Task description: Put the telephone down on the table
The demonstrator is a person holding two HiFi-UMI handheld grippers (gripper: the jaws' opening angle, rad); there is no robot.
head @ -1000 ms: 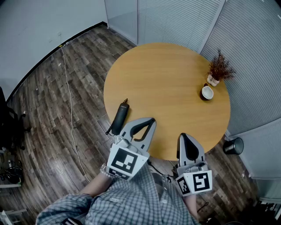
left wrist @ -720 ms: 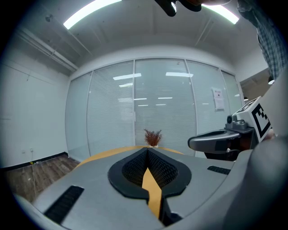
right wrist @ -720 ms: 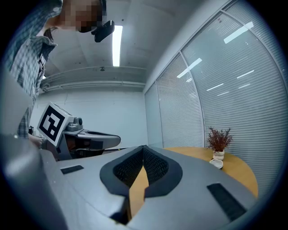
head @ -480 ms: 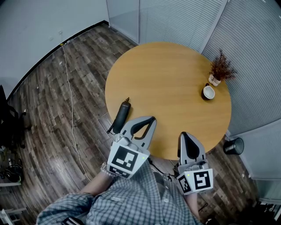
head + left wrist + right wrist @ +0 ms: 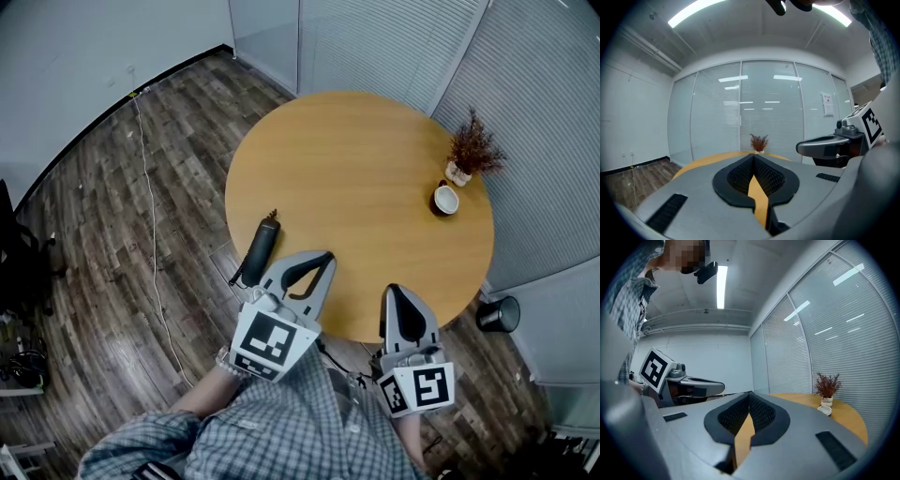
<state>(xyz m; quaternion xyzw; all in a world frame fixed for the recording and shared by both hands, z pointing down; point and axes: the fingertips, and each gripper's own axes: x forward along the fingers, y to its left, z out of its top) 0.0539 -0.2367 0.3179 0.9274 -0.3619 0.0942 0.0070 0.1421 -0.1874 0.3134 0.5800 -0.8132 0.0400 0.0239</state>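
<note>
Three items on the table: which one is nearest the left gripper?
The phone: a dark handset lying at the table's left edge, right beside the left gripper. Cup and plant stand together near the right edge.

Head view: we look steeply down from high above on the round orange wooden table (image 5: 375, 169).
Gripper views: we sit low at its near edge, facing across it.
Shared: the table and the dried reddish plant in a white pot (image 5: 466, 150).

**What the views keep back**

From the head view, the left gripper (image 5: 322, 257) and right gripper (image 5: 392, 292) cover stretches of the table's (image 5: 356, 159) near rim. The cup (image 5: 443, 199) is too small to show its contents. A dark chair (image 5: 13, 272) is cut off by the left edge.
</note>
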